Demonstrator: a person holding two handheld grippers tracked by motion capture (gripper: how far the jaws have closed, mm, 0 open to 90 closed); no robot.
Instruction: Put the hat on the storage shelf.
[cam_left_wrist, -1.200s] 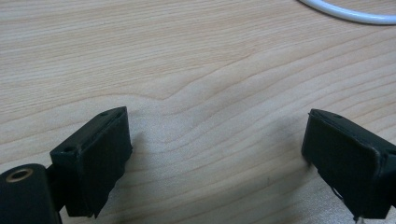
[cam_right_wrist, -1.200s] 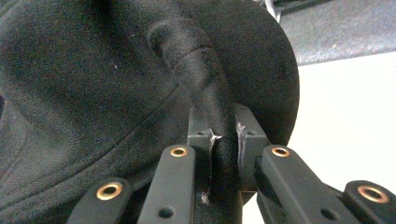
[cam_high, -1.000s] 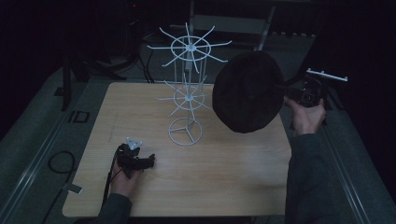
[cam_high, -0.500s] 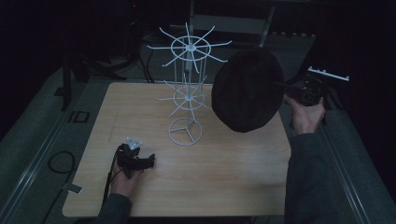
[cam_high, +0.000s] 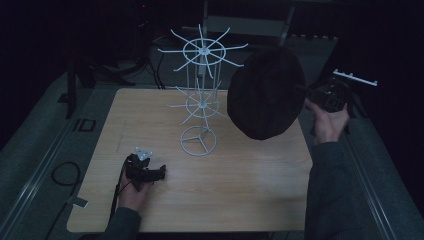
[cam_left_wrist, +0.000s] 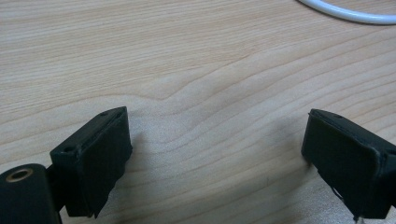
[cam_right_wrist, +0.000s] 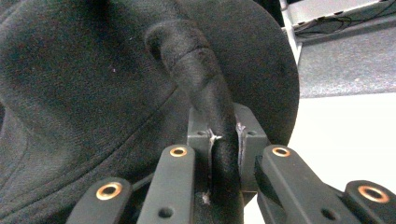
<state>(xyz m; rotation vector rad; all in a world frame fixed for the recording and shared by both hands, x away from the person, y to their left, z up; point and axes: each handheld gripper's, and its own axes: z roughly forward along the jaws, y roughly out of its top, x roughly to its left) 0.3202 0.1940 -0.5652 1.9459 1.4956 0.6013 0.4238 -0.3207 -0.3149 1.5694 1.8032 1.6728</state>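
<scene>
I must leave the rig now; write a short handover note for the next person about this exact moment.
Right tool: shut on a fold of the black hat, held in the air to the right of the white wire rack, not touching it.
Left tool: open, holding nothing, low over the wooden table in front of the rack's ring base.
Done: hat picked up.
Left, probably: bring the hat to a rack prong, hang it, then open the right tool. The left tool could steady the rack base.
</scene>
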